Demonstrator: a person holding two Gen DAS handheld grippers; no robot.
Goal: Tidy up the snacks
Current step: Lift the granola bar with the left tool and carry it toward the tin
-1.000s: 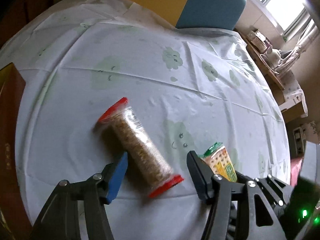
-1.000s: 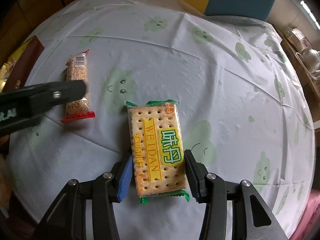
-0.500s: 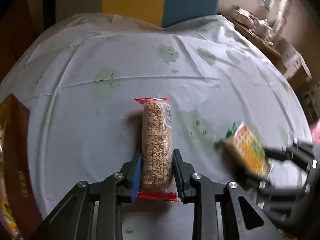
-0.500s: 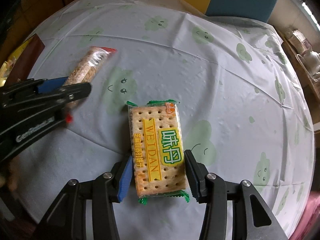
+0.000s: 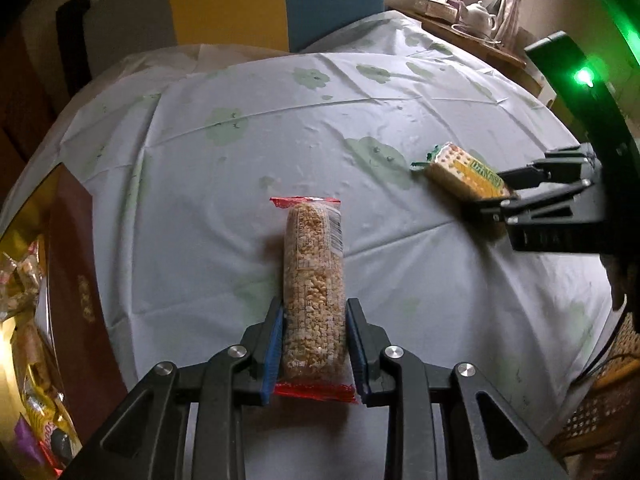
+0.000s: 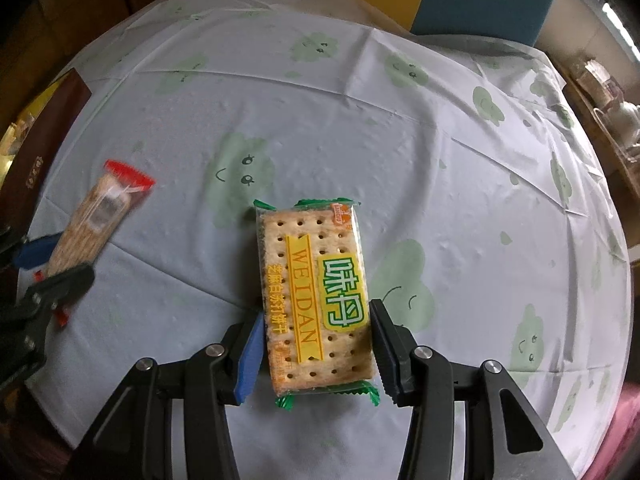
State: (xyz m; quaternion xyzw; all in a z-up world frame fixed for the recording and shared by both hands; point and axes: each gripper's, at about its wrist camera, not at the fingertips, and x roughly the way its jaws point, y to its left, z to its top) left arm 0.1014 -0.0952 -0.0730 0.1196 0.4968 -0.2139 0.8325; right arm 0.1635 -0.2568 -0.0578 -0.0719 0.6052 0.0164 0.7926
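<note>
A: Snacks, two on the table. First, a long clear-wrapped puffed-grain bar with red crimped ends (image 5: pixel 313 300). It sits lengthwise between the blue pads of the left gripper (image 5: pixel 314 344), both pads pressed on its sides near the end closest to the camera. Whether it is off the cloth I cannot tell.

B: And the other?

A: A flat rectangular cracker packet with green crimped ends and a yellow-green label (image 6: pixel 316 304). The right gripper (image 6: pixel 318 344) has its jaws closed narrow on it, one pad against each long edge, at the lower half of the packet.

B: Surface?

A: A pale blue tablecloth printed with green cloud faces (image 6: pixel 460 184), creased in straight folds.

B: Anything at the margins?

A: Left edge, a dark brown box with a gold interior (image 5: pixel 76 280), wrapped sweets inside. Behind the table, a yellow and blue chair back (image 5: pixel 280 4). Far right, a white teapot (image 5: pixel 482 14) on a wooden shelf.
</note>
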